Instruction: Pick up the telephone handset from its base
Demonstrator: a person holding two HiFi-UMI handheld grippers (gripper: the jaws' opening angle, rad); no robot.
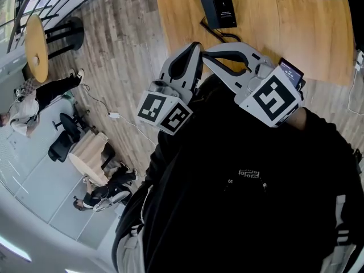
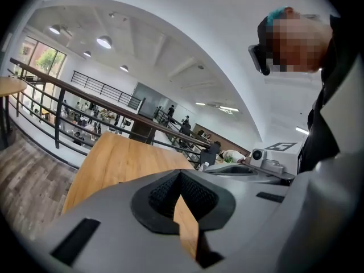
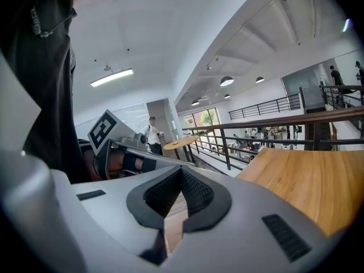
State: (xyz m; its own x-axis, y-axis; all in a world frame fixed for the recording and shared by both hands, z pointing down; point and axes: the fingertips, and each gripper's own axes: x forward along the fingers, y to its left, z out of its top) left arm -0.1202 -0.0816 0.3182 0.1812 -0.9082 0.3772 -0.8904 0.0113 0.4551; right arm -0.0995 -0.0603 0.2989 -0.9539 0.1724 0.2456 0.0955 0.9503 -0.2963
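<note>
— What is showing around the workspace?
— A wooden table [image 1: 310,36] is filling the top right of the head view, and a plank floor [image 1: 122,50] is running along its left side. A white cable [image 1: 114,115] is trailing over those planks.
— And at the edge?
— A black railing [image 2: 58,118] is fencing it off, and a round yellow table [image 1: 36,47] is standing just beside it.
— Beyond that?
— A person in a pale top [image 1: 23,107] is showing on the grey floor at the left, with a black office chair [image 1: 63,141] standing near.
— Overhead?
— Round lamps [image 2: 104,41] are glowing on the white ceiling.
</note>
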